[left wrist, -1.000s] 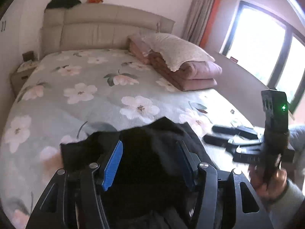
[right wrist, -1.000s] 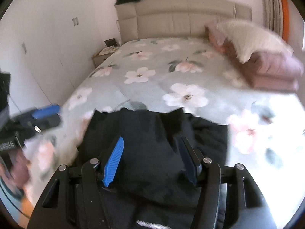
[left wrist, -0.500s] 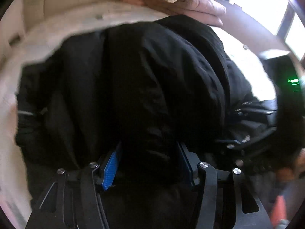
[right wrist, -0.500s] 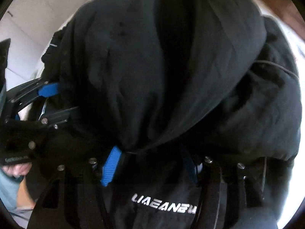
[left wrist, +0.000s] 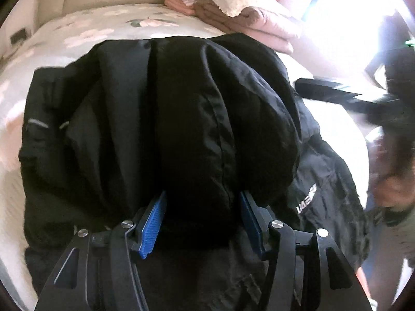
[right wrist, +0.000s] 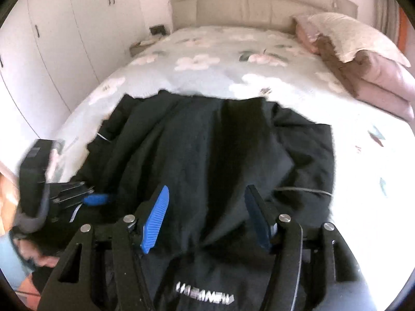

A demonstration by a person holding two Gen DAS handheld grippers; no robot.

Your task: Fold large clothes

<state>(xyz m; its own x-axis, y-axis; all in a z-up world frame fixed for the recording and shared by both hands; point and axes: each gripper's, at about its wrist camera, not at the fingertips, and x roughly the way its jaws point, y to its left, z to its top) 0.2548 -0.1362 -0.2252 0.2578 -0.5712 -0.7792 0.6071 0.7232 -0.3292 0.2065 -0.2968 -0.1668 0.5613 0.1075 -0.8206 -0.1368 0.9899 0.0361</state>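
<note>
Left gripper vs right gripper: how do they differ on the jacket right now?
Left gripper is clamped on a thick, bulging fold of the black jacket. Right gripper has flatter fabric between its jaws, its pads seemingly clear. The right jaws have just been opening. The left's fold blocks much of its view, while the right looks over the jacket lying on the floral bed. Shared: both angle down at the same jacket.

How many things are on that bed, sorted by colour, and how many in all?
Black: 1, the jacket spread at the near end of the bed.
Pink: 1, the folded quilt by the headboard.
Cream: 1, the pillow lying on top of that quilt.
Total: 3 things on the flowered bedspread.
</note>
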